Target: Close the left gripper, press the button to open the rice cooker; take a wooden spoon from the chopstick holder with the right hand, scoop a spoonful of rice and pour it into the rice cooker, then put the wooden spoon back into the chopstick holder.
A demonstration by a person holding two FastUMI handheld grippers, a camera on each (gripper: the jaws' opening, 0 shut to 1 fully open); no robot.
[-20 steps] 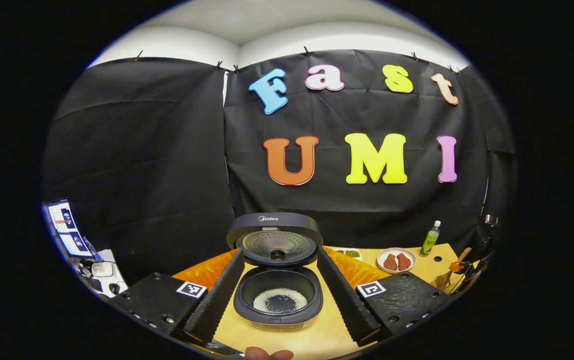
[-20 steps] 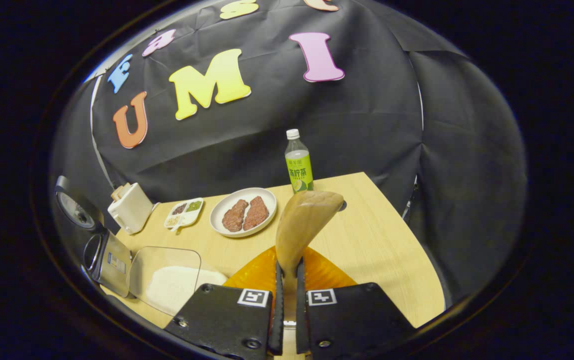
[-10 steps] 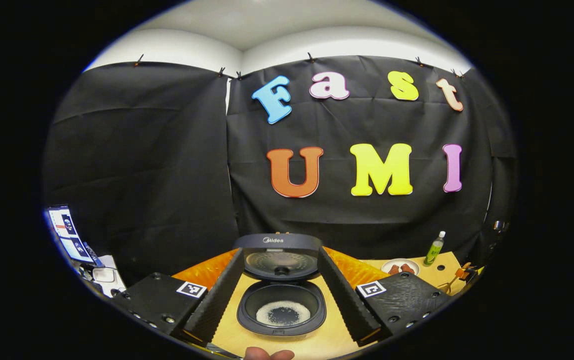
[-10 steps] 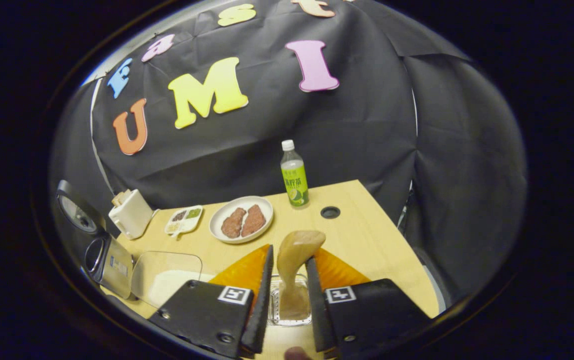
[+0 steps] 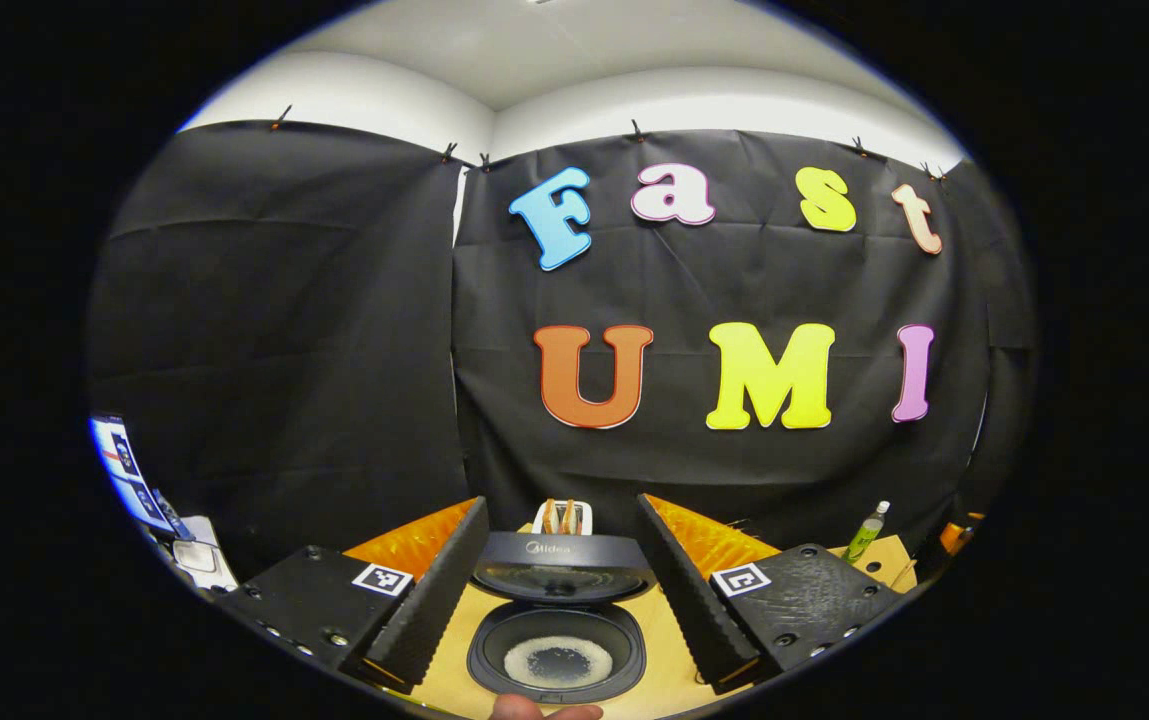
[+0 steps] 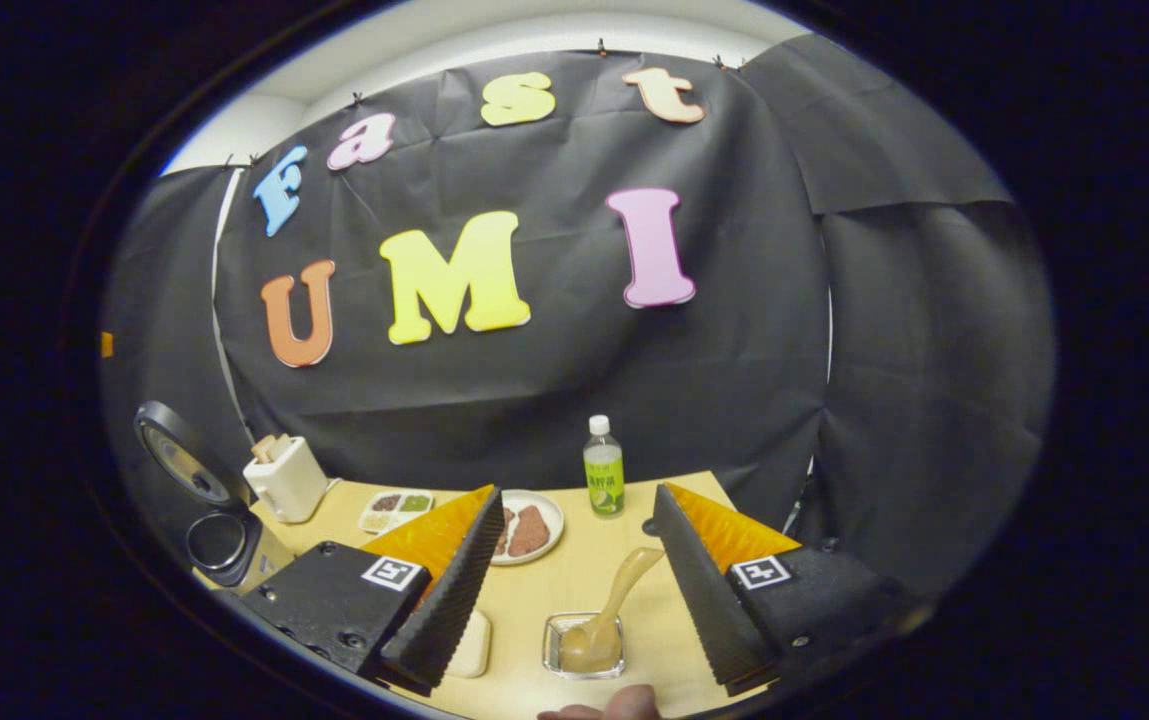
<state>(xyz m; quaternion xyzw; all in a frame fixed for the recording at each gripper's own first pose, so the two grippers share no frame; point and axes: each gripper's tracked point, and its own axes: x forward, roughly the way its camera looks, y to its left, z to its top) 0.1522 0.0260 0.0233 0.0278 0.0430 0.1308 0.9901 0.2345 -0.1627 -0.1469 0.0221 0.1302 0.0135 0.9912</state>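
In the left gripper view, your left tool (image 5: 559, 600) is wide open and holds nothing. Its two fingers (image 5: 429, 595) spread apart like a V. Between them you see the rice cooker (image 5: 556, 655) on the tabletop (image 5: 669, 680). Its lid (image 5: 562, 565) stands up at the back, so the cooker is open. A ring of white rice (image 5: 556, 660) lies in the dark pot. Behind the lid a small white toaster (image 5: 562, 517) peeks up. Far to the right stands a green bottle (image 5: 866, 532). A fingertip (image 5: 544, 710) shows at the very bottom edge.

In the right gripper view, your right tool (image 6: 579, 600) is wide open too and holds nothing. The wooden spoon (image 6: 612, 610) sits between the fingers but touches neither one. Its bowl rests in a small clear holder (image 6: 584, 645) on the tabletop (image 6: 574, 580), and its handle leans up to the right. Farther back are a white plate (image 6: 549, 515) with two brown pieces of food, a green bottle (image 6: 603, 481) beside it, and a little tray (image 6: 396, 510) of small bits. At the left stand the white toaster (image 6: 286, 478) and the open rice cooker (image 6: 219, 540), though that edge is dark and hard to see. A pale flat thing (image 6: 471, 645) lies by the left finger; I cannot tell what it is. A bit of your hand (image 6: 614, 708) shows at the bottom.
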